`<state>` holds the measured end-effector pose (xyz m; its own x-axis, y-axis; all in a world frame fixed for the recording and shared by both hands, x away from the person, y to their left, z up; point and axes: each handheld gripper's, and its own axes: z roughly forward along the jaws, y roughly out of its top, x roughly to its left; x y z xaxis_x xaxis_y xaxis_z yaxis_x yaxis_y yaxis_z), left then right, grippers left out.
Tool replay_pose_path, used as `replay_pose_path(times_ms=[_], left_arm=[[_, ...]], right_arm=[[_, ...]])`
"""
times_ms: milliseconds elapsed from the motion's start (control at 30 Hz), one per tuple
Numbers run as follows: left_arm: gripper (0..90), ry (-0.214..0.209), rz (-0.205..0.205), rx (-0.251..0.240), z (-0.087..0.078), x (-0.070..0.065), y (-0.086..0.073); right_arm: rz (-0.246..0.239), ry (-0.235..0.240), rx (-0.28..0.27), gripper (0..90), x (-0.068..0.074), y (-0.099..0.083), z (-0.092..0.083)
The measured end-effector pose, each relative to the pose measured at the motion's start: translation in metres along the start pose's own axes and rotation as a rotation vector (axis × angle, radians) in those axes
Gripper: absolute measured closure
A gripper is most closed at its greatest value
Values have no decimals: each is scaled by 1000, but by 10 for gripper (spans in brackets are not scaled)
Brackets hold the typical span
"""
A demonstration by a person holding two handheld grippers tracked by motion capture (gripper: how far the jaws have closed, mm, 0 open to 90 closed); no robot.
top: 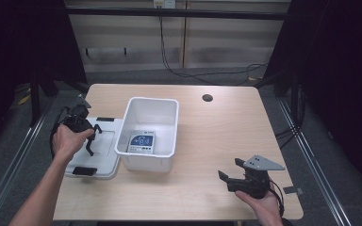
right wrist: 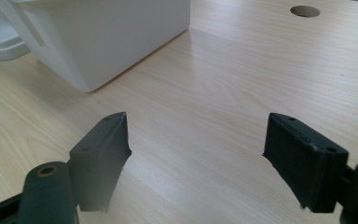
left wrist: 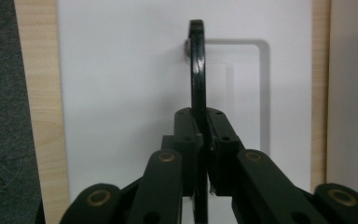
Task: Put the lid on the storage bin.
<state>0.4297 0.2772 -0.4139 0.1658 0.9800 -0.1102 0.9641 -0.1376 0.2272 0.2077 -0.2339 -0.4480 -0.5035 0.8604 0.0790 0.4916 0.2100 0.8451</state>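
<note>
A person's left gripper (left wrist: 204, 149) clamps its fingers (left wrist: 186, 140) tight on the thin black handle (left wrist: 196, 79) of a white bin lid (top: 102, 149), which lies flat on the bench (top: 207, 155) just left of the open white storage bin (top: 151, 134). In the left gripper view the handle stands up edge-on from its recess, running straight away from the fingers; the lid's long axis runs alongside the bin's left wall. The right gripper (top: 227, 175) rests well right of the bin, fingers wide apart and holding nothing. A printed card (top: 142, 141) lies on the bin floor. To lift well, the grip should probably stay centred on the handle and rise straight, keeping the lid level and off the bin's rim.
</note>
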Motion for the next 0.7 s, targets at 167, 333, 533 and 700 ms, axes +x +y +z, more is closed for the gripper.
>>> replay_pose_path(times_ms=[167, 333, 533, 700], left_arm=[[848, 2, -2, 0, -3, 0, 0], [848, -4, 3, -11, -15, 1, 0], [848, -5, 6, -25, -26, -1, -1], [848, -19, 23, -37, -36, -2, -2]], right_arm=[[2, 1, 2, 213, 0, 0, 0], [6, -1, 2, 213, 0, 0, 0], [2, 0, 3, 213, 0, 0, 0], [1, 2, 4, 209, 0, 0, 0]])
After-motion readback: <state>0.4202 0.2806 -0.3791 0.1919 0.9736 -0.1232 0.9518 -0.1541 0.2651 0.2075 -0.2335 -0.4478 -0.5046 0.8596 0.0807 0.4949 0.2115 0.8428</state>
